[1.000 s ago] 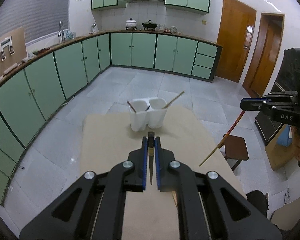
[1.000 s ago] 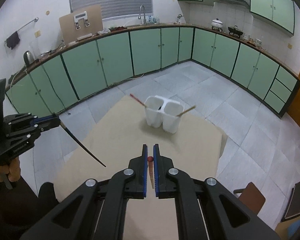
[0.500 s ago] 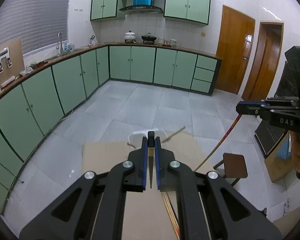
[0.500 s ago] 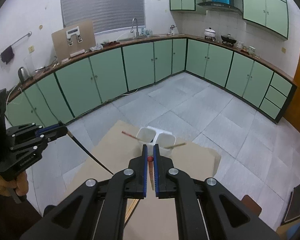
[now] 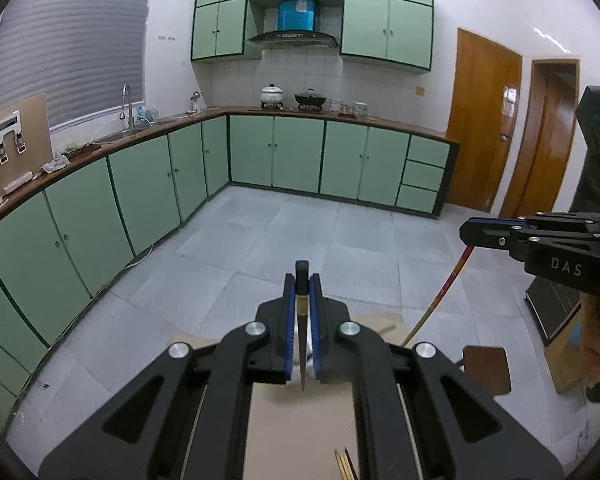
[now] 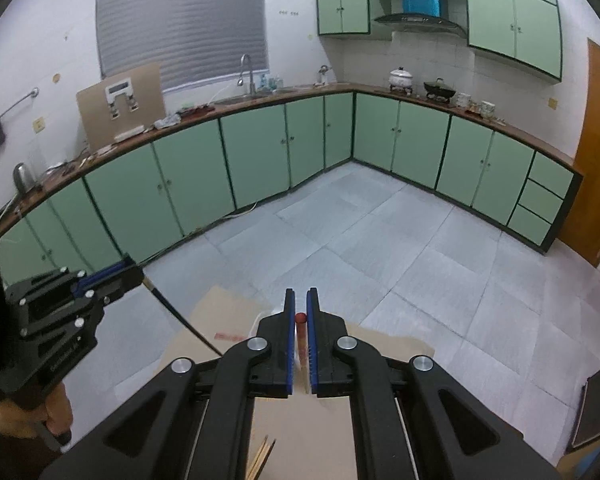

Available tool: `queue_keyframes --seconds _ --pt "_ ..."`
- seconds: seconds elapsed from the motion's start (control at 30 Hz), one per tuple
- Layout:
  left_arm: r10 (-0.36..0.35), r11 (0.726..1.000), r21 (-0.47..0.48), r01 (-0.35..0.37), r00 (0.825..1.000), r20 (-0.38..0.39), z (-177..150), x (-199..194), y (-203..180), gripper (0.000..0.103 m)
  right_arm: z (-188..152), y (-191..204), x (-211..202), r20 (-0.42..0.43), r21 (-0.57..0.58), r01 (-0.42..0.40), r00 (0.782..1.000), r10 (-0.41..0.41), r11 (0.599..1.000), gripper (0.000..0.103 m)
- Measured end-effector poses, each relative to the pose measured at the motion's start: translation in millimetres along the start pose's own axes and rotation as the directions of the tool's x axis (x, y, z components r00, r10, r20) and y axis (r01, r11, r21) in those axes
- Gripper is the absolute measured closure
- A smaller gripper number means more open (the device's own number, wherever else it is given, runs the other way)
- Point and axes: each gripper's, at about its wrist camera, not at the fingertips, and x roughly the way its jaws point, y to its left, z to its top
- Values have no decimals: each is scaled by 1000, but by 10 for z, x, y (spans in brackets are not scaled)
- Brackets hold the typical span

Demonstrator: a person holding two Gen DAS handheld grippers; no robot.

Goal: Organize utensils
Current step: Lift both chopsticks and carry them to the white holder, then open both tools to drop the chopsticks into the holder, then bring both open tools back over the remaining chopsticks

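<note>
My left gripper (image 5: 301, 280) is shut on a dark chopstick (image 5: 301, 344) that points down toward the table. It also shows in the right wrist view (image 6: 134, 274), with the dark chopstick (image 6: 180, 318) slanting down from it. My right gripper (image 6: 301, 300) is shut on a red-tipped chopstick (image 6: 301, 318). It shows in the left wrist view (image 5: 466, 230), with the red-and-tan chopstick (image 5: 440, 300) hanging down. The white holder is almost wholly hidden behind the fingers; only a sliver of rim (image 6: 256, 326) shows.
A tan table (image 5: 300, 432) lies under both grippers, with loose wooden chopsticks near its front edge (image 5: 344, 466), (image 6: 262, 456). A brown stool (image 5: 486, 368) stands to the right. Green cabinets (image 5: 300, 156) line the far walls across a grey tiled floor.
Both grippers have tilted up and risen with their chopsticks. The white holder has dropped from the middle of both views to behind the fingers.
</note>
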Motion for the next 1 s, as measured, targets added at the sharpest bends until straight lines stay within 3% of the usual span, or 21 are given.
queue_keyframes --seconds 0.27,0.5,0.7,0.77,0.83,1.0 --pt "49 997 -60 -49 999 1 21 804 193 97 143 -221 700 17 70 14 1000 -15 997 98" --pt "37 995 -91 -42 998 -54 -352 1495 380 97 -113 -449 1399 -42 133 14 999 -9 991 98" --pt "47 994 -98 -57 994 -103 -625 1715 518 95 -382 -617 1664 -95 183 8 995 9 983 95" --pt "52 993 -102 -62 994 -99 -622 1675 575 86 -431 -642 1666 -103 191 10 995 10 982 93" --pt "64 993 -95 -71 995 -73 -587 1508 622 69 -444 -639 1616 -101 183 11 995 7 983 92" --pt "84 994 -74 -85 996 -7 -533 943 690 49 -463 -677 1195 -48 183 -13 999 22 983 84"
